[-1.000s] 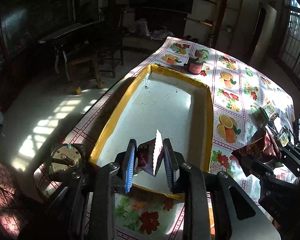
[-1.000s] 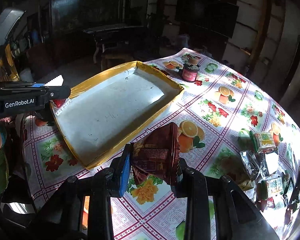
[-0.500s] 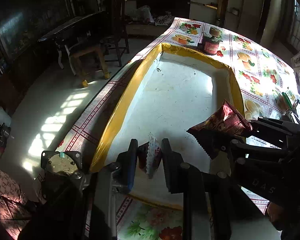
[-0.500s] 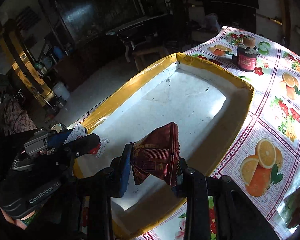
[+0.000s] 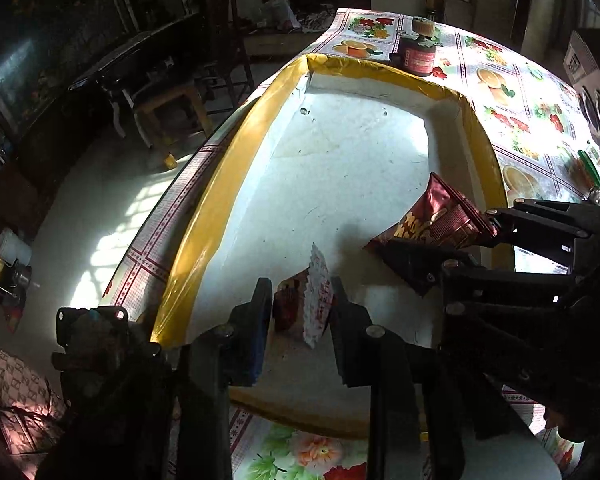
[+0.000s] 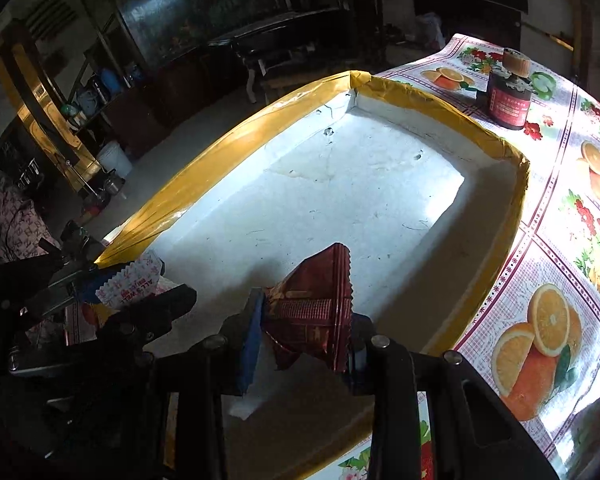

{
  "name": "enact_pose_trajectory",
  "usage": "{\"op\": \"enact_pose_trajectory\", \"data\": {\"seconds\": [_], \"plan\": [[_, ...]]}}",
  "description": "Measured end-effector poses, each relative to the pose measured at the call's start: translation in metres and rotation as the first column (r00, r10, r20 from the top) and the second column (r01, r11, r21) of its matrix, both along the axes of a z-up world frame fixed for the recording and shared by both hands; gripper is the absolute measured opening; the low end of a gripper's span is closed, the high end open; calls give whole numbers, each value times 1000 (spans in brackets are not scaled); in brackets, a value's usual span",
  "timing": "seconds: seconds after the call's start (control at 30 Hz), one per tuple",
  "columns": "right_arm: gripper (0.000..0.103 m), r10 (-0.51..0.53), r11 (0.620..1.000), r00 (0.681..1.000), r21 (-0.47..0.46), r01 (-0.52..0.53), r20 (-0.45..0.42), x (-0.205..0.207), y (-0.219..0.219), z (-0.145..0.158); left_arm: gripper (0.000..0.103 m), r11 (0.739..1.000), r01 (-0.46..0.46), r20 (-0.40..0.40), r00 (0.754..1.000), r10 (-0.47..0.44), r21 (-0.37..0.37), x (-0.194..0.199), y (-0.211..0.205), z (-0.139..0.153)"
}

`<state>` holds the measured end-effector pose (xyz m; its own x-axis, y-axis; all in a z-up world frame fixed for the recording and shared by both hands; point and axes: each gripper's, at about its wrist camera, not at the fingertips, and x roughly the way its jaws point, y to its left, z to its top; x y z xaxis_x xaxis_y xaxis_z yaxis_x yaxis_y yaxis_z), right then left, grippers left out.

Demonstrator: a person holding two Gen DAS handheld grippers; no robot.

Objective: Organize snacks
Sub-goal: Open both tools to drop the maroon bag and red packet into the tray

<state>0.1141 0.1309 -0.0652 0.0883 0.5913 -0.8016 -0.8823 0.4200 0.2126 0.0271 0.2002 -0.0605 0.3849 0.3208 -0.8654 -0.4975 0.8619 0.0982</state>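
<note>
The left gripper (image 5: pixel 300 312), at the bottom centre of the left wrist view, pinches a small white-and-red snack packet (image 5: pixel 314 300) with a zigzag edge between narrow-set jaws; the log's slight rise says they are just starting to open, though the packet stands upright between the pads, low over the near end of the tray floor. Whether its lower corner touches the foam is hard to tell in the shadow. In the right wrist view the same packet (image 6: pixel 130 284) shows at the lower left, gripped by the black fingers there.

The right gripper (image 6: pixel 306 332), at the bottom centre of its own view, is clamped on a dark red foil snack packet (image 6: pixel 316 312), puffed and tilted, its crimped edge pointing up. In the left wrist view this packet (image 5: pixel 432 216) sits at the right of the frame, over the right side of the tray near the yellow rim.

The tray (image 5: pixel 224 200) is a shallow white foam box with yellow tape round its rim, filling the middle of both views. It lies on a table covered with a fruit-and-flower oilcloth (image 6: pixel 560 280). Beyond the tray's far edge, at the upper right, a dark jar with a red label (image 6: pixel 508 96) stands upright on the cloth, just beside the rim (image 5: pixel 418 58).
</note>
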Motion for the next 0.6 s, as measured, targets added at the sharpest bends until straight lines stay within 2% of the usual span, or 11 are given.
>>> {"op": "enact_pose_trajectory", "data": {"seconds": [0.1,0.17,0.2,0.27,0.4,0.47,0.53,0.6], "plan": [[38,6,1000,1000,-11,-6,10,-1,-1,0,31,1000,-17,-16,1000,17,-22,-3,5,-6],[52,1,1000,1000,-9,-1,20,-1,-3,3,33,999,-25,-18,1000,24,-28,-6,6,-7],[55,0,1000,1000,-4,0,20,-1,-5,5,34,999,-27,-15,1000,27,-31,-8,7,-7],[68,-13,1000,999,2,13,29,-1,-9,10,40,999,-29,-4,1000,29,-32,-11,6,-3],[69,-38,998,998,48,36,43,0,-28,27,51,999,-25,35,999,26,-23,-16,0,11],[75,-67,995,997,79,63,45,0,-47,35,54,1000,-21,58,998,23,-21,-19,-5,20],[80,-118,986,993,122,114,23,2,-71,41,58,1000,-15,79,997,17,-22,-20,-11,27],[80,-170,971,985,165,171,-20,5,-99,43,61,1000,-4,96,995,6,-22,-20,-20,34]]}}
